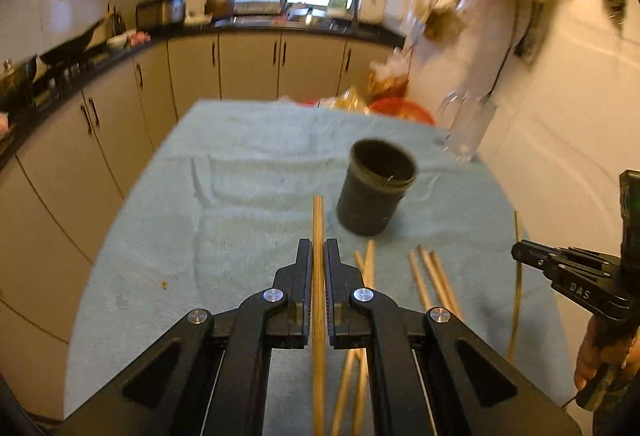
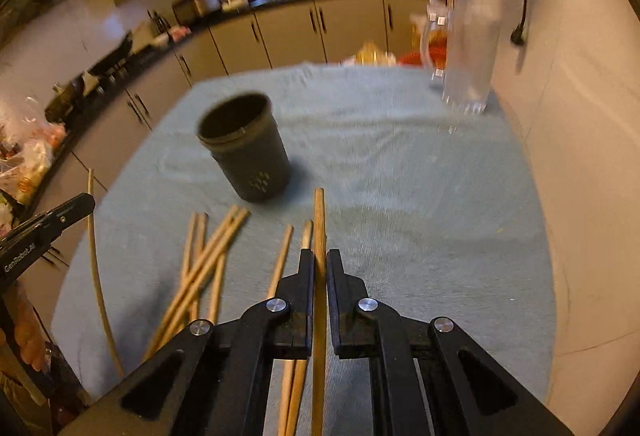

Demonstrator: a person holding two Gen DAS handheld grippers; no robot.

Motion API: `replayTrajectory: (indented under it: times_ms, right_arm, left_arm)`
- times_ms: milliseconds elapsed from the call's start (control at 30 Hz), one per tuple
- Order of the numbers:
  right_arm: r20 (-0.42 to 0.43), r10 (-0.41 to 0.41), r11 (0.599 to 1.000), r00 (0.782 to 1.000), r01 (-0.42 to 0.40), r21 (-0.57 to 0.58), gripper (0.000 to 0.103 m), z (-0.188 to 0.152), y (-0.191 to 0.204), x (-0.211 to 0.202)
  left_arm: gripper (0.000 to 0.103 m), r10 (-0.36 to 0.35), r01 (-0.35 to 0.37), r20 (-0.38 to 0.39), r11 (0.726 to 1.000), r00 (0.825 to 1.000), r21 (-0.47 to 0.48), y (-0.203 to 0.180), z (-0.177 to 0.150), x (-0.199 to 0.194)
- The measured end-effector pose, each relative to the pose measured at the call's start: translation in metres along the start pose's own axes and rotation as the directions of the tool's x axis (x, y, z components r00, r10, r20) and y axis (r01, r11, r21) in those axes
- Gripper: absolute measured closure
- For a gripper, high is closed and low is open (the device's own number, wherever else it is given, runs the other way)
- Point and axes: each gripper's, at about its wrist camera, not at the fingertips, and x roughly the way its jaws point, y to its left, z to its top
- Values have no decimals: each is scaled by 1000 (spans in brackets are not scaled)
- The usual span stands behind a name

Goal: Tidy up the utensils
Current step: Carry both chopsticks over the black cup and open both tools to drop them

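Both hand-held grippers, left [image 1: 318, 256] and right [image 2: 320, 260], each clamp one slim wooden chopstick [image 1: 318, 220].

Your left tool [image 1: 318, 256] clamps one wooden chopstick [image 1: 318, 220], your right tool [image 2: 320, 264] another wooden chopstick [image 2: 319, 220], dark round plastic holder [image 2: 246, 152] ahead on the towel-covered counter [image 2: 400, 196], loose wooden chopsticks [image 2: 208, 260] lying between the tools, tall clear glass jug [image 2: 468, 76] at the far right corner.

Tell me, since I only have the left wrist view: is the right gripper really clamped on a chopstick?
Observer: Yes. The right gripper is shut on one chopstick, which runs straight out between its pads.
Operator: What is hidden below my left gripper? Its body blocks the cloth.
Observer: A crossed pile of loose chopsticks lies on the towel, short of the holder.
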Motion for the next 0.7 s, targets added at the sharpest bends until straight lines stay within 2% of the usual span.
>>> replayTrajectory:
  times_ms: [167,333,533,700]
  right_arm:
    - [116,22,1000,993,-21,-13,96,-5,11,-52]
    - [227,27,1000,973,-25,-11,96,8,21,-86]
    - [294,51,998,954,-57,12,96,47,28,-98]
    - [368,65,997,928,-78,22,96,91,37,-101]
  left_arm:
    - [98,7,-12,129,999,992,41,-15,-1,-49]
    - [98,-15,8,213,999,977,37,-20,22,-75]
    - [98,-50,42,258,998,965,36,-25,68,-81]
    - [98,-46,31,297,998,954,55,-35,113,-68]
